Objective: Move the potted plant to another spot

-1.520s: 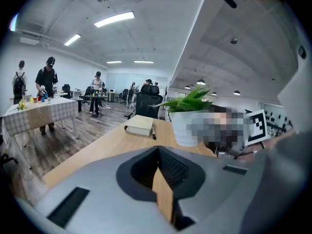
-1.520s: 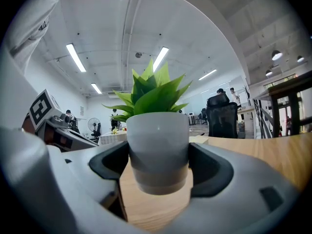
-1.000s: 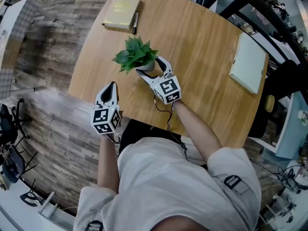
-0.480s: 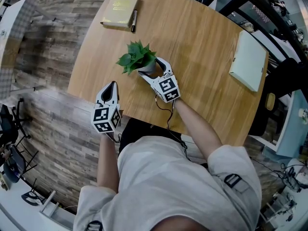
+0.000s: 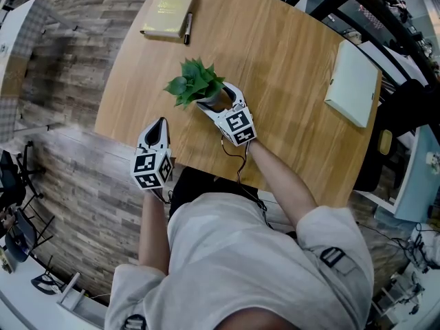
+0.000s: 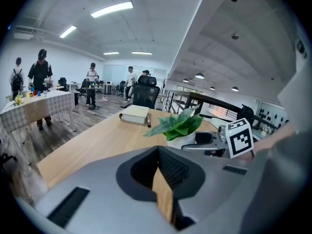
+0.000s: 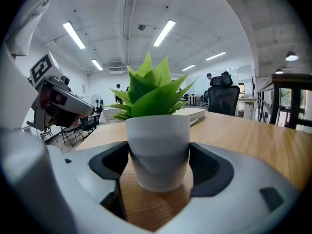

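Right gripper view has the white pot of the potted plant sitting squarely between the jaws. The dark pads press against its left and right sides, so the right gripper is pinching the pot low on its wall while the leaves rise above the jaws. Bare wood of the desk shows under and just in front of the pot, but I cannot tell from this angle whether the base has left the surface. From the head view, over the last second plant and right gripper have kept the same hold on each other and have drifted only slightly. The gap from the leaves to the book and pen beyond the jaws has grown a little, though the camera itself also seems to have shifted. I read that as the grasp being settled and the carry barely begun, with the plant still close to where it stood and the new spot not yet chosen or reached. The left gripper hangs off the near edge of the desk, well to the left of the pot. Its jaws are pressed together with nothing between them, and its own view looks past them at the plant. Open wood lies to the right of the right jaw, before a pale notebook.
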Motion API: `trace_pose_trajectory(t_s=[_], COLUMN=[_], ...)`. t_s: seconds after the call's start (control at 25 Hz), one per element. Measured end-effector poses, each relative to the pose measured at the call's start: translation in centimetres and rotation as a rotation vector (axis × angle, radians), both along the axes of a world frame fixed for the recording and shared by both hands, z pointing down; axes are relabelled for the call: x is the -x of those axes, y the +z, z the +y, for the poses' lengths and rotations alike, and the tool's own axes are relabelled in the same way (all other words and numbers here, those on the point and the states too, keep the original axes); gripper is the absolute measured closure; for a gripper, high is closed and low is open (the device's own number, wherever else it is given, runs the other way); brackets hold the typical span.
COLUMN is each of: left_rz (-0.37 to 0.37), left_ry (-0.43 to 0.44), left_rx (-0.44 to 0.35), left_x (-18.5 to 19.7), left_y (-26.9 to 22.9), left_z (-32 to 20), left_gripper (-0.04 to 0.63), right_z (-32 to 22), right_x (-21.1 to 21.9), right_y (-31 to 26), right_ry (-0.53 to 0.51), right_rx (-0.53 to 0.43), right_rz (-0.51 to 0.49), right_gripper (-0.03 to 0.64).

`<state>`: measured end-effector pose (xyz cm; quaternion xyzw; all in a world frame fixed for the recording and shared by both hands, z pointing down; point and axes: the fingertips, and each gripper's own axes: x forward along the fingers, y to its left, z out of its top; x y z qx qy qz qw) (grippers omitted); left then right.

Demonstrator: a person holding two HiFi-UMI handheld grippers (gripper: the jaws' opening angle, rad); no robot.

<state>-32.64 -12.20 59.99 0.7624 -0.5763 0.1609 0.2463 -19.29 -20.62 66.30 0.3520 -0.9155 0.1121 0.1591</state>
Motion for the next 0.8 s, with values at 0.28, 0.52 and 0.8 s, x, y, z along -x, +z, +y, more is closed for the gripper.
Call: trace_pose_trajectory(t_s=[0.28, 0.52, 0.8], left_rz=[-0.001, 0.014, 0.008], left_ry=[0.014, 0.0, -0.001], left_rx=[0.013, 0.06, 0.072], left_x=[-0.8, -0.7, -0.9], left_y=[0.5, 2.1, 2.3], left_z=[0.8, 2.3, 3.2], left_gripper=[0.583, 0.583, 0.583], right_z=[0.7, 2.1, 1.9], right_x=[-0.6, -0.8, -0.7], right_y=[-0.3, 1.8, 1.6], right_ry=[0.01, 0.003, 0.013], right_rx=[0.007, 0.047, 0.036], right_rz=[0.014, 0.06, 0.067], right_gripper=[0.224, 0.229, 0.229])
